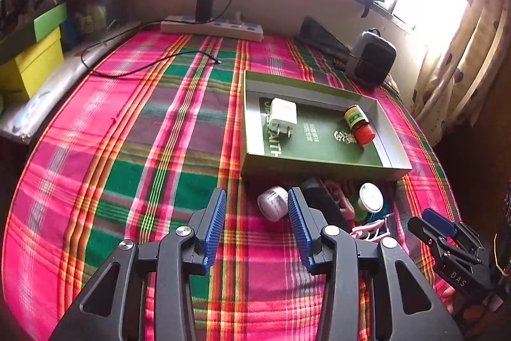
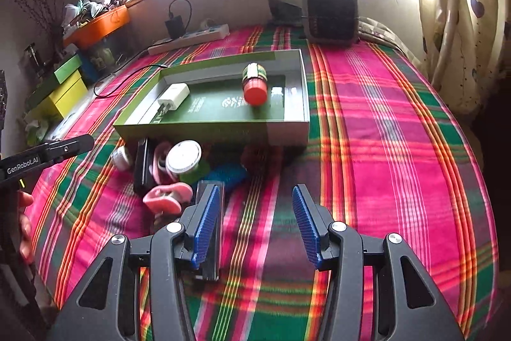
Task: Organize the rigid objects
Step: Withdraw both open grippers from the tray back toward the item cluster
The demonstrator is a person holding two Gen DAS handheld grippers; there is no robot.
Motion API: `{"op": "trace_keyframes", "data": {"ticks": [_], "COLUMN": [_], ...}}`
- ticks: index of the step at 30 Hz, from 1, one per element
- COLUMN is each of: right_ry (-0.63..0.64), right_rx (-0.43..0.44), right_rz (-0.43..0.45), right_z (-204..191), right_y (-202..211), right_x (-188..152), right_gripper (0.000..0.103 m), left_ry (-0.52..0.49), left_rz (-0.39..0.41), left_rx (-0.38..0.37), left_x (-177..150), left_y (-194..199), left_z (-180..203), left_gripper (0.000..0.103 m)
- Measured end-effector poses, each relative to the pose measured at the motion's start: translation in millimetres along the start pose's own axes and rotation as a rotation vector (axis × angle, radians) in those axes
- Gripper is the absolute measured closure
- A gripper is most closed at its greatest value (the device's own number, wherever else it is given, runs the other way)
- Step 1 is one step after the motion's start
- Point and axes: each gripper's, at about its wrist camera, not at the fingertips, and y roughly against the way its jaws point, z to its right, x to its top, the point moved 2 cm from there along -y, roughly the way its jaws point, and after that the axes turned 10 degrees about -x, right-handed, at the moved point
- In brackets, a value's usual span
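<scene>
A green shallow box (image 1: pixel 319 172) (image 2: pixel 207 130) lies on the plaid cloth and holds a white charger (image 1: pixel 282 114) (image 2: pixel 174 96) and a red-capped bottle (image 1: pixel 359 123) (image 2: pixel 254 85) on its side. A pile sits against its near wall: a small white roll (image 1: pixel 273 203) (image 2: pixel 122 157), a black block (image 1: pixel 322 200) (image 2: pixel 143 165), a white-lidded green jar (image 1: pixel 370 197) (image 2: pixel 183 157), pink clips (image 1: pixel 367 230) (image 2: pixel 167 197) and a blue item (image 2: pixel 228 173). My left gripper (image 1: pixel 257 197) (image 2: pixel 73 146) is open, with the roll just beyond its tips. My right gripper (image 2: pixel 255 197) (image 1: pixel 426 221) is open over bare cloth right of the pile.
A power strip (image 1: pixel 212 27) with a black charger and cable lies at the far edge. A grey heater (image 1: pixel 370 58) (image 2: pixel 330 13) stands behind the box. Coloured boxes (image 1: pixel 35 59) are stacked at the left. A dark flat object (image 2: pixel 209 229) lies under my right gripper's left finger.
</scene>
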Motion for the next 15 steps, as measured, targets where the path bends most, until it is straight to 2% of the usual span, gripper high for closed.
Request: {"op": "trace_keyframes", "data": {"ticks": [15], "right_ry": [0.09], "right_rx": [0.026], "right_rz": [-0.012], "right_z": [-22.4], "right_y": [8.6], "right_x": [-25.9], "right_gripper": [0.054], "left_ry": [0.029], "left_rz": [-0.014], "left_rx": [-0.01], "left_x": [-13.3], "left_y": [0.0], "left_z": [-8.3], "left_gripper": [0.063]}}
